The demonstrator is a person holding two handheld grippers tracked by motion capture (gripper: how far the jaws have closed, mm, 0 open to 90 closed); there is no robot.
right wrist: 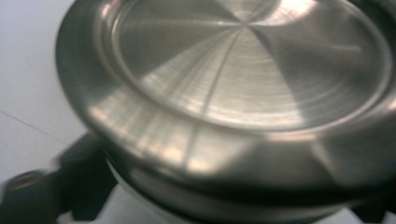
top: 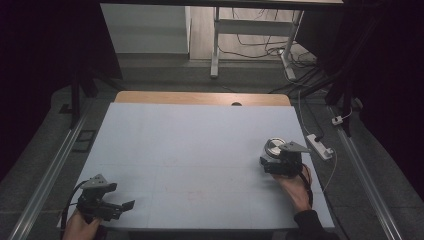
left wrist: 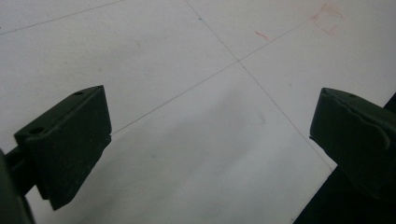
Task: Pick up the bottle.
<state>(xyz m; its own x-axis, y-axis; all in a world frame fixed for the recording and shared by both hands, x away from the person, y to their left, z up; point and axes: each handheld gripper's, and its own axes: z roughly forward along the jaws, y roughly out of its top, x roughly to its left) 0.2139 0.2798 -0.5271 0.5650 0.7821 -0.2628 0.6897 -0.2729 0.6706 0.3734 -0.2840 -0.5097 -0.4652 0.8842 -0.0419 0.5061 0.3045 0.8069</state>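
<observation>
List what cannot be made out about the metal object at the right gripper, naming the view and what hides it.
- High view: the round metal object is small, and the right gripper covers its near side.
- Right gripper view: its lid crowds the frame, so the body below is cut off.
- Same view: the fingers are blurred, leaving pad contact unclear.

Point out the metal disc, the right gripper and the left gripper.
metal disc (right wrist: 243, 70): right gripper view, brushed top face.
right gripper (top: 272, 162): high view, between its jaws at the disc.
left gripper (top: 129, 205): high view, between its open jaws.
</observation>
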